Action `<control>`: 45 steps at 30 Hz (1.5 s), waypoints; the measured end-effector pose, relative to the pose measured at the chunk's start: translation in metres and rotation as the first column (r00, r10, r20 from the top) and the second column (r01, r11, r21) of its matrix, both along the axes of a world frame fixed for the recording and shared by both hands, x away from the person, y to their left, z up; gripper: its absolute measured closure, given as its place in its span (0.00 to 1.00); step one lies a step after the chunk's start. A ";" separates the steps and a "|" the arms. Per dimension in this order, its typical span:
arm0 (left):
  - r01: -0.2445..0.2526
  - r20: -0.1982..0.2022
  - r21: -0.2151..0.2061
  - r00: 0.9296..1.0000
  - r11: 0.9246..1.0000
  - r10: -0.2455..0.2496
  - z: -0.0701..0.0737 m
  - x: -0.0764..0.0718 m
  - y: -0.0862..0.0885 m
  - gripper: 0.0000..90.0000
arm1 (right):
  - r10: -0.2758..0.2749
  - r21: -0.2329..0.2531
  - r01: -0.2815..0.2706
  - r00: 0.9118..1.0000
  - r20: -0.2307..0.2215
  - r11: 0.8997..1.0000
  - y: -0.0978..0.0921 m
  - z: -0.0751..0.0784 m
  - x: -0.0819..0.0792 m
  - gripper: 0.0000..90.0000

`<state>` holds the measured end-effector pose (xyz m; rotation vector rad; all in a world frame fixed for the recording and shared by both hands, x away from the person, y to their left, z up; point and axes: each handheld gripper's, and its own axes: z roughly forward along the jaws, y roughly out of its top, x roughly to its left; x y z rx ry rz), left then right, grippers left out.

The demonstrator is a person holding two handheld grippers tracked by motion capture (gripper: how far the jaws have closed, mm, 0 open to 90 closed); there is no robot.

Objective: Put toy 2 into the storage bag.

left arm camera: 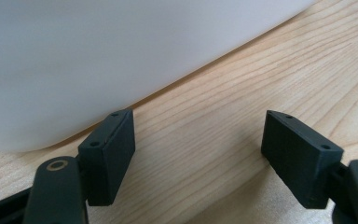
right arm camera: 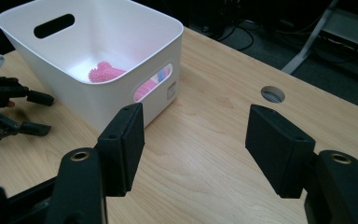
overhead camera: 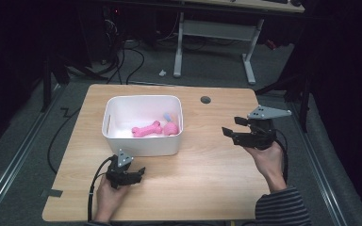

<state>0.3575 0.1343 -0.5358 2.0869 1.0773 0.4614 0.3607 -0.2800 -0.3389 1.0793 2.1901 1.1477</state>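
A white plastic bin (overhead camera: 141,145) stands on the wooden table (overhead camera: 207,169); the right gripper view shows its handle slots (right arm camera: 54,25). Inside lie a pink bone-shaped toy (overhead camera: 146,129), a pink rounded piece (overhead camera: 170,128) and a small light-blue item (overhead camera: 168,116). My left gripper (overhead camera: 141,173) rests low on the table just in front of the bin's near wall (left arm camera: 121,56), open and empty. My right gripper (overhead camera: 233,126) is held above the table to the right of the bin, open, nothing between its pads (right arm camera: 126,140).
A round cable hole (overhead camera: 205,100) sits in the table behind the right gripper. Beyond the table's far edge are a white desk frame (overhead camera: 217,33) and cables on a dark floor. Bare wood lies between the two grippers.
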 end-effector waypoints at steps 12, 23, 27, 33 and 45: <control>0.000 0.000 0.000 1.000 1.000 0.000 0.000 0.000 0.000 0.29 | -0.062 0.031 0.062 0.998 -0.010 0.998 -0.023 -0.017 -0.016 0.42; 0.000 0.000 0.000 1.000 1.000 0.000 0.000 0.000 0.000 0.29 | -0.131 0.097 0.133 0.991 -0.033 0.986 -0.042 -0.049 -0.034 0.44; -0.001 0.000 0.000 1.000 1.000 0.001 0.000 0.000 0.000 0.29 | -0.145 0.113 0.150 0.988 -0.050 0.982 -0.046 -0.063 -0.037 0.44; -0.001 0.000 0.000 1.000 1.000 0.001 0.000 0.000 0.000 0.29 | -0.170 0.132 0.179 0.982 -0.080 0.975 -0.050 -0.084 -0.038 0.44; -0.001 0.000 -0.001 1.000 1.000 0.001 0.000 0.000 0.000 0.29 | -0.186 0.137 0.203 0.974 -0.126 0.970 -0.046 -0.118 -0.036 0.44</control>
